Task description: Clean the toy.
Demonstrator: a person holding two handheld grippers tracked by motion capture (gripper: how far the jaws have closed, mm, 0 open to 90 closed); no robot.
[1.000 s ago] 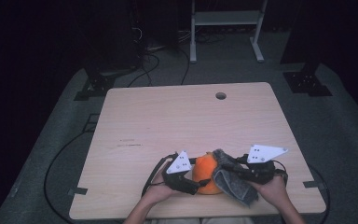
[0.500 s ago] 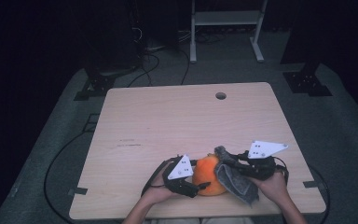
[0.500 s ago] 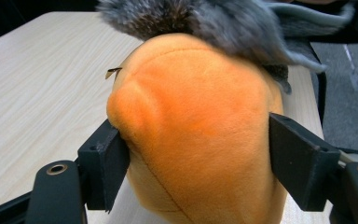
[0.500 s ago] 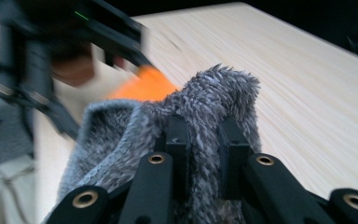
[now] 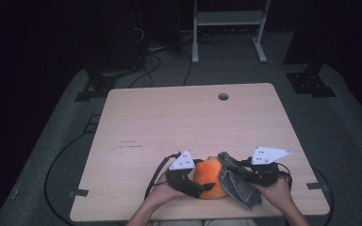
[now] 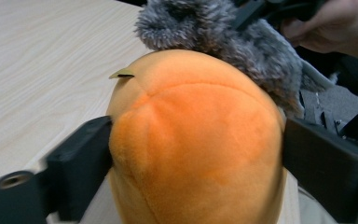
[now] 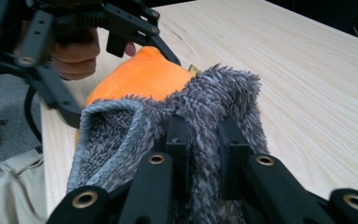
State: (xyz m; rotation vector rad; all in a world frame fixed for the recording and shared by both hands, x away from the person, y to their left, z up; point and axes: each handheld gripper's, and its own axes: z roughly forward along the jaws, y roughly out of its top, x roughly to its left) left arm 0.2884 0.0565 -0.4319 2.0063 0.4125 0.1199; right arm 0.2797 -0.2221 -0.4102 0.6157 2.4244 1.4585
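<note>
Orange plush (image 5: 208,178) sits at near edge of counter (image 5: 188,122), between both tools. Left tool (image 6: 196,154) straddles plush, jaws just been opening, pads touching its sides. Right tool (image 7: 204,140) pinched tight on grey cloth (image 7: 214,102) draped over plush's right side. Looks like mid-wipe or covering step. Next: steady plush, drag cloth across its top.

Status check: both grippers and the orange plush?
Left gripper jaws just opening, astride round orange plush toy. Right gripper shut on fuzzy grey cloth, draped on plush. Nothing obstructing.
</note>
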